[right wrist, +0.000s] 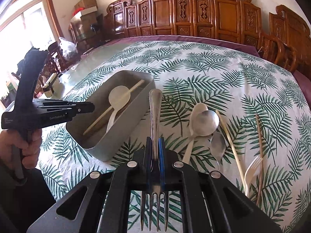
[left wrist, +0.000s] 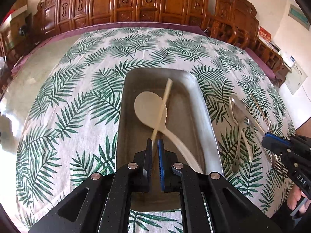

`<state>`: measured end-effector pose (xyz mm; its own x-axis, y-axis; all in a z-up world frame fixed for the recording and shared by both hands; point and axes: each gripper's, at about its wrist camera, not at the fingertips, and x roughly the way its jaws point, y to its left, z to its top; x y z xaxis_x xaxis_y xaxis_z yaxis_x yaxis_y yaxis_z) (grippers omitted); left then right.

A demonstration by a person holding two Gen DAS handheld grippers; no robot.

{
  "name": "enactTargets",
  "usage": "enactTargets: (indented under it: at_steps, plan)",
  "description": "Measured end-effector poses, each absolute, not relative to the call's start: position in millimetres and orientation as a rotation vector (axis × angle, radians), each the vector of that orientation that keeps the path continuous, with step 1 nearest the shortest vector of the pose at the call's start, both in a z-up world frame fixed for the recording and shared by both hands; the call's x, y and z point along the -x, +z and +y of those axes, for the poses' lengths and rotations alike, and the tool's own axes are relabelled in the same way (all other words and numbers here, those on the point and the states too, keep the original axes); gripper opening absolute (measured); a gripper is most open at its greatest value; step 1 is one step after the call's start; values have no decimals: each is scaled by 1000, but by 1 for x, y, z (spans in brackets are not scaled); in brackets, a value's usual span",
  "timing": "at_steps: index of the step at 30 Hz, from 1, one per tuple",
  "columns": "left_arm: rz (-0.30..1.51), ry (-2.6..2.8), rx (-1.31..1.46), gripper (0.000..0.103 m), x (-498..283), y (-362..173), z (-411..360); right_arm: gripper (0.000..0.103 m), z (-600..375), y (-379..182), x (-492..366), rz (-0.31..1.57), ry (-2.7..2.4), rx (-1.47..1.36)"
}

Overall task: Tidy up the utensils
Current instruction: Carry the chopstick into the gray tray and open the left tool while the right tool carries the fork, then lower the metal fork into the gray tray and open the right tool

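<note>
Your left gripper clamps one chopstick above the tray holding one cream spoon; your right gripper clamps one metal fork; two chopsticks lie outside.

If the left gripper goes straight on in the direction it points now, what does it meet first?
Probably the cream plastic spoon in the grey metal tray. The left gripper holds a pale wooden chopstick angled across it, but depth is unclear.
</note>
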<state>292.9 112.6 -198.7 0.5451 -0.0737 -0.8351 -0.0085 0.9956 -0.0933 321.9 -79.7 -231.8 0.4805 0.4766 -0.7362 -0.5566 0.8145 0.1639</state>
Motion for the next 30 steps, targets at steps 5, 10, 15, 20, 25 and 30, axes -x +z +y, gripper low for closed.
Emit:
enactTargets:
  at_steps: [5, 10, 15, 20, 25, 30]
  plan:
    - [961, -23, 83, 14, -288, -190, 119, 8, -60, -225, -326, 859, 652, 94]
    - [924, -8, 107, 16, -283, -179, 134, 8, -33, -218, -332, 853, 688, 75]
    - [894, 17, 119, 23, -280, -170, 147, 8, -2, -214, -338, 850, 721, 59]
    - [873, 47, 140, 23, -277, -164, 163, 8, 22, -217, -351, 870, 731, 5]
    - [859, 65, 165, 23, -275, -161, 175, 8, 38, -231, -365, 914, 714, -62]
    - [855, 66, 171, 23, -274, -159, 177, 9, 47, -249, -374, 960, 687, -112]
